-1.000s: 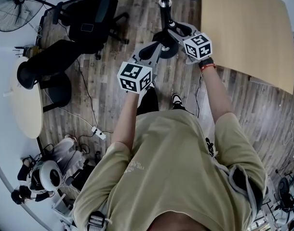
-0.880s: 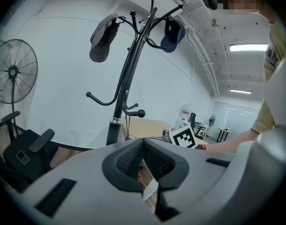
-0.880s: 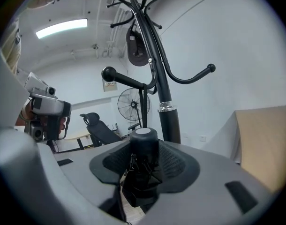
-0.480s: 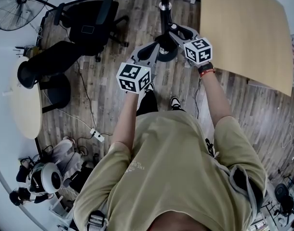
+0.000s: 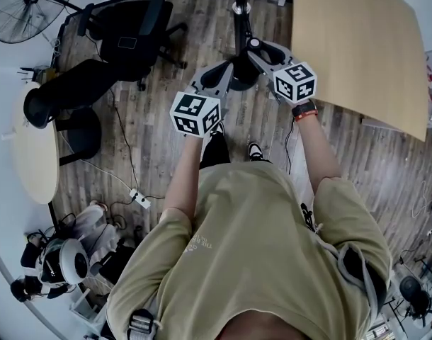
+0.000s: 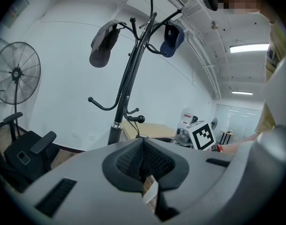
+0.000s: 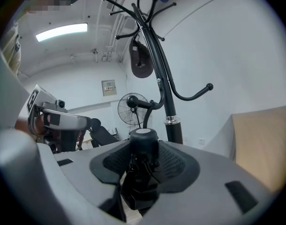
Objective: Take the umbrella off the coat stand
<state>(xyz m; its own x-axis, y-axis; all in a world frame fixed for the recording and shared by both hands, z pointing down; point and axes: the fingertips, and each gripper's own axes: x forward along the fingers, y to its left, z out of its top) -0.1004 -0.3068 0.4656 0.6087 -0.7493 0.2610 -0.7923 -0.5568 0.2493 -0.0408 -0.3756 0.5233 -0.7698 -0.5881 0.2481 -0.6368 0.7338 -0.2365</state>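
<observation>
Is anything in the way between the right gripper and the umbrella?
Nothing visible does. The right gripper has its jaws closed on the black umbrella. The coat stand rises just behind it, with a low hook showing beyond the umbrella's top.

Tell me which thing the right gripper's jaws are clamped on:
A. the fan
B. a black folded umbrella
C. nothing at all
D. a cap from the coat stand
B: in the right gripper view, the right gripper has its pads pressed on the black folded umbrella, whose round end sticks up between them. A cap hangs on the coat stand.
</observation>
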